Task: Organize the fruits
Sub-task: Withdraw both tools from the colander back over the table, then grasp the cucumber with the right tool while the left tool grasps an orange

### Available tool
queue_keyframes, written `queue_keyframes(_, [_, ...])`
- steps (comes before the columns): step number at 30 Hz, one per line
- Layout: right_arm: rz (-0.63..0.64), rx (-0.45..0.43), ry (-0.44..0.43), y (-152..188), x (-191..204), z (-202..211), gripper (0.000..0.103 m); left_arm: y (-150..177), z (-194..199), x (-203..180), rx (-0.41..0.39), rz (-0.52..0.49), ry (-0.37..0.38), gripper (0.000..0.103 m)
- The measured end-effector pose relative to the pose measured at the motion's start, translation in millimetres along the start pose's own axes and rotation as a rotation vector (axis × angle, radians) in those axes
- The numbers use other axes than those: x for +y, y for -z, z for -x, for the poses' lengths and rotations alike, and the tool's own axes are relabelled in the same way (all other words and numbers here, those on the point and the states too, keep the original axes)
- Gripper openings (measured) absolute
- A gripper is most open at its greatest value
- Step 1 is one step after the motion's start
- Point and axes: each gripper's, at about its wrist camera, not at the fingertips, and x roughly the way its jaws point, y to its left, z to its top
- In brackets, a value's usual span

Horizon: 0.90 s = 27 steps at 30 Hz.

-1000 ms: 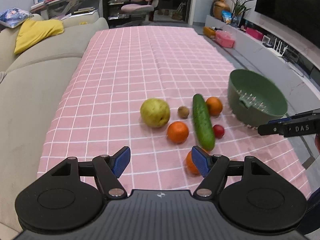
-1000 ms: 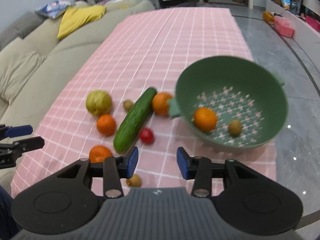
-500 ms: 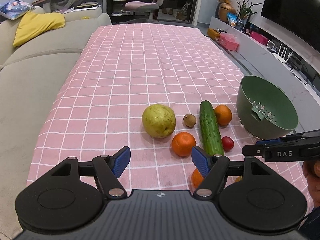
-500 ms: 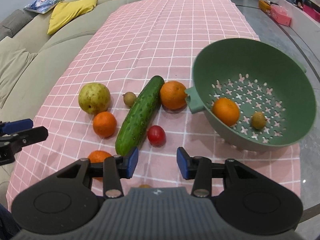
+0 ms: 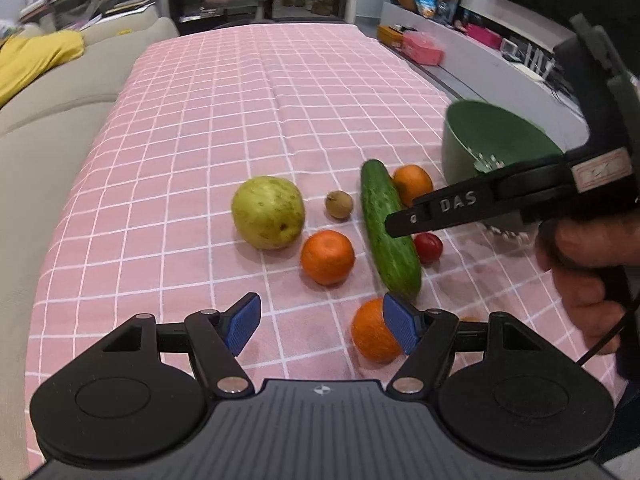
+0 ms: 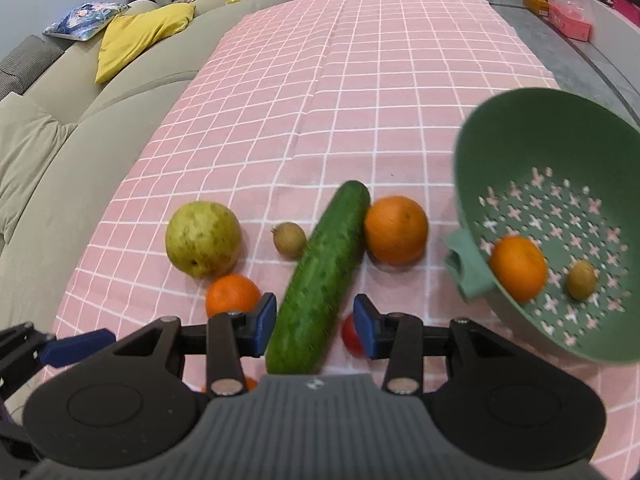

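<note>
Two spread, empty tongs: right tongs (image 6: 315, 325) straddle the cucumber (image 6: 320, 276) near the table's front edge; left tongs (image 5: 320, 322) could collide

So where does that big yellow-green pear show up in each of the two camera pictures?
Left wrist view: the pear lies at centre left, left of the small kiwi.
Right wrist view: the pear lies at left of centre, again left of the kiwi.
Shared landmark: the cucumber.
</note>
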Motion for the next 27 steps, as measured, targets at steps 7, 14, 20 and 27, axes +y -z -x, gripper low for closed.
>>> queue_keyframes(7, [-0.018,0.048,0.046,-8,7,-35,0.042,1,-2,1,0.014,0.001,0.017,0.082])
queue_keyframes(14, [-0.002,0.073,0.054,-16,7,-48,0.041,6,-12,-20,0.025,-0.089,0.033,0.082])
queue_keyframes(20, [-0.010,0.094,0.025,-20,1,-45,0.040,12,-25,-39,0.049,-0.163,0.079,0.080])
queue_keyframes(27, [-0.016,0.106,0.000,-24,-10,-36,0.039,12,-46,-39,0.088,-0.147,0.097,0.065])
